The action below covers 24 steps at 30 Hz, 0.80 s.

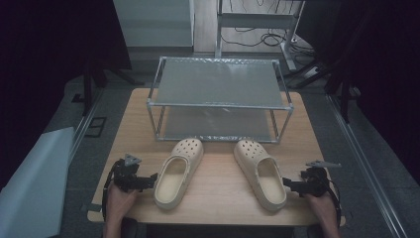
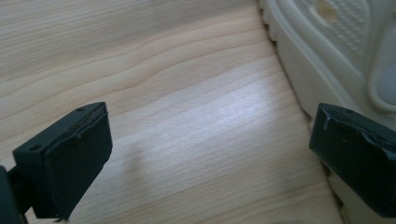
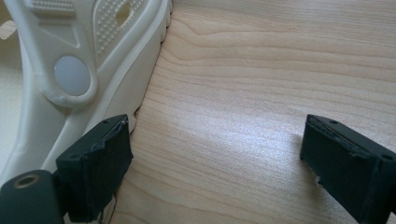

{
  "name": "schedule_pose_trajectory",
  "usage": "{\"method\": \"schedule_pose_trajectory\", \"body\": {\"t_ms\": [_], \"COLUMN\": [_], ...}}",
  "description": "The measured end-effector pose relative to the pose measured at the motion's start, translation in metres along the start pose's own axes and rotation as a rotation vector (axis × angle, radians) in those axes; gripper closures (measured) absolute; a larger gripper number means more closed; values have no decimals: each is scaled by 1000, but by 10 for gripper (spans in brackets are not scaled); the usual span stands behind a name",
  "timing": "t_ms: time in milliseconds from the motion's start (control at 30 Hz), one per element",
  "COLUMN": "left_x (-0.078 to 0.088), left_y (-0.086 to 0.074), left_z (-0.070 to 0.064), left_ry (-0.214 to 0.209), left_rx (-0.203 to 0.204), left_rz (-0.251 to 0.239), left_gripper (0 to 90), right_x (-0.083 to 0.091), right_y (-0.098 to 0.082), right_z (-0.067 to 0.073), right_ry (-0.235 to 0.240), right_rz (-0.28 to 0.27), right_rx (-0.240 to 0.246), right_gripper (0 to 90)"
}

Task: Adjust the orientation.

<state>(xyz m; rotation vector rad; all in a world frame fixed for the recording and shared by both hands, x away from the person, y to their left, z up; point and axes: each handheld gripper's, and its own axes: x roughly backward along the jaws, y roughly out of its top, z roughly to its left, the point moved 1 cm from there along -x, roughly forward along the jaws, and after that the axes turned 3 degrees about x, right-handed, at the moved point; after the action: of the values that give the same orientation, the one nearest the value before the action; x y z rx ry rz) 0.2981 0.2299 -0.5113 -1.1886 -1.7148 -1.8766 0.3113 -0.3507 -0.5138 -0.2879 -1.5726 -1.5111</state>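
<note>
Left gripper at 8 o'clock, right gripper at 4 o'clock: jaws spread, empty. Risk: jaw nudges left shoe or right shoe, skewing it from rack.

Cream perforated clogs; pale wood-grain table; grey metal rack.

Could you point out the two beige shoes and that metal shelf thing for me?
Left beige foam clog point(image 1: 179, 171): high view, on its open footbed.
Right beige foam clog point(image 1: 260, 172): high view, on its open footbed.
Two-tier silver metal rack point(image 1: 218, 82): high view, on its top shelf panel.
</note>
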Motion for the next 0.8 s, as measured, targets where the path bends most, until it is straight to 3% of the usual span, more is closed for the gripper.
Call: {"method": "schedule_pose_trajectory", "body": {"t_ms": [200, 333, 667, 800], "left_x": [2, 3, 3, 3], "left_y": [0, -2, -5, -4], "left_z": [-6, -14, -50, -49], "left_ry": [1, -21, -68, -63], "left_rx": [-12, -19, -67, -66], "left_rz": [7, 20, 33, 34], "left_gripper": [0, 0, 0, 0], "right_x": [0, 0, 0, 0], "right_y": [0, 0, 0, 0], "right_z": [-1, -1, -2, -2], "right_ry": [2, 4, 4, 7], "right_rz": [-2, -2, -8, -5], "right_rx": [-5, -12, -25, -23], "right_gripper": [88, 88, 88, 88]}}
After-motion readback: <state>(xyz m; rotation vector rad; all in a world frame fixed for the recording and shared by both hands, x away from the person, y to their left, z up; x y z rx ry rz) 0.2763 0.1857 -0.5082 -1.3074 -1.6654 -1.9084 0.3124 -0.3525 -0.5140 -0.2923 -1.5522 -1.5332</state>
